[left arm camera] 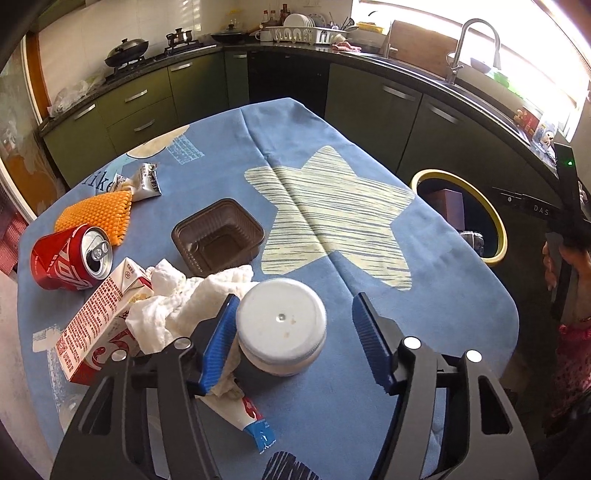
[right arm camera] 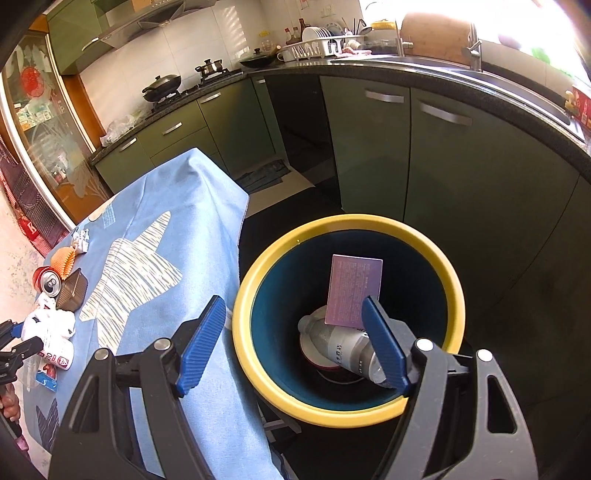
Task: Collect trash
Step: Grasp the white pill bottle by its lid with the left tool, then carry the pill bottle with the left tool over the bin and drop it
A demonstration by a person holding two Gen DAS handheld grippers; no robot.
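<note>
The left gripper (left arm camera: 293, 338) hung over the near part of the table (left arm camera: 369, 314), its blue jaws spread around a white-lidded jar (left arm camera: 281, 326); the left pad lay against the jar's side, the right stood clear of it. Nearest of all, a squeezed tube (left arm camera: 243, 419) with a red and blue end lay under the gripper. Left of the jar sat a crumpled white cloth (left arm camera: 184, 299) and a red and white carton (left arm camera: 98, 321) covered in fine red print too small to read. Beyond these lay a red Coca-Cola can (left arm camera: 70, 258) on its side, its open top facing the camera, and a brown plastic tray (left arm camera: 218, 236). Farther left were an orange foam net (left arm camera: 98, 218) and a crushed white packet (left arm camera: 142, 181).

The right gripper (right arm camera: 295, 343) hovered above a yellow-rimmed bin (right arm camera: 347, 413) beside the table's right edge, its jaws spread and holding nothing. Inside the bin lay a clear bottle (right arm camera: 343, 347) with a grey label and a purple box (right arm camera: 352, 291) bearing unreadable print.

The table wore a blue cloth printed with a pale striped star (left arm camera: 332, 214); the letters "ike" showed at its far left. Behind stood green kitchen cabinets (left arm camera: 147, 103), a dark counter, a wok on the hob (left arm camera: 127, 50), a dish rack (left arm camera: 306, 33) and a sink tap (left arm camera: 476, 40) by the bright window.
</note>
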